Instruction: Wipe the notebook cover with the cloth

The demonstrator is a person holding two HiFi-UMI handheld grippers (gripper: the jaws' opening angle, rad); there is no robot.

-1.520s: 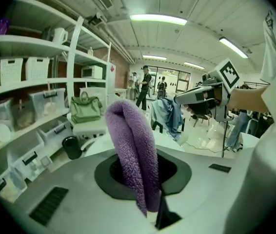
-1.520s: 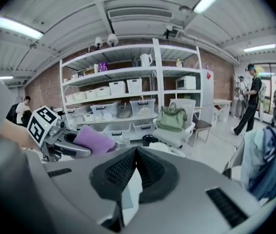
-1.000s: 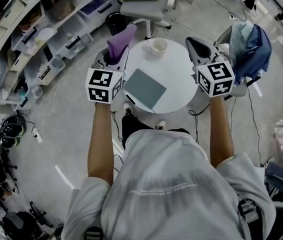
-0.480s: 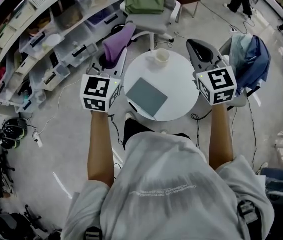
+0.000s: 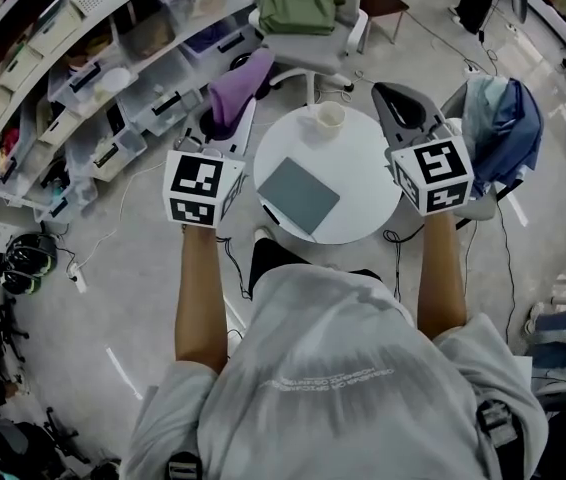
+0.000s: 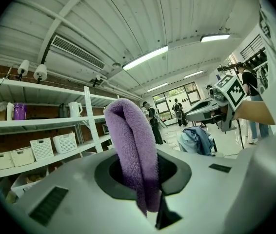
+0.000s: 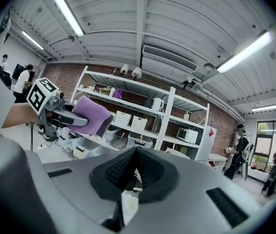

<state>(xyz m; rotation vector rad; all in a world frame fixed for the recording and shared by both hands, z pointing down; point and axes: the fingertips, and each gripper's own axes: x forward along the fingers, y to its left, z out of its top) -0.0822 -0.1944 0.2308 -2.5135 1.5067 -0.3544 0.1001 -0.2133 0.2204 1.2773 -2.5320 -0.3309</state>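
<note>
Finds left gripper (image 6: 147,189) with jaws closed on a purple cloth (image 6: 133,145), folded double and standing upright out of the jaws. Notes white shelving (image 6: 50,123) left of the jaws, carrying a kettle (image 6: 75,109), a purple container (image 6: 20,111) and white baskets (image 6: 43,148). Notes right gripper (image 6: 191,112) well beyond the jaws to the right, with a blue garment (image 6: 196,139) below it. Records lit ceiling strips (image 6: 146,57) above the jaws.

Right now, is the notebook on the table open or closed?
Closed: the notebook lies flat on the white table, showing only its plain grey cover, no pages.
</note>
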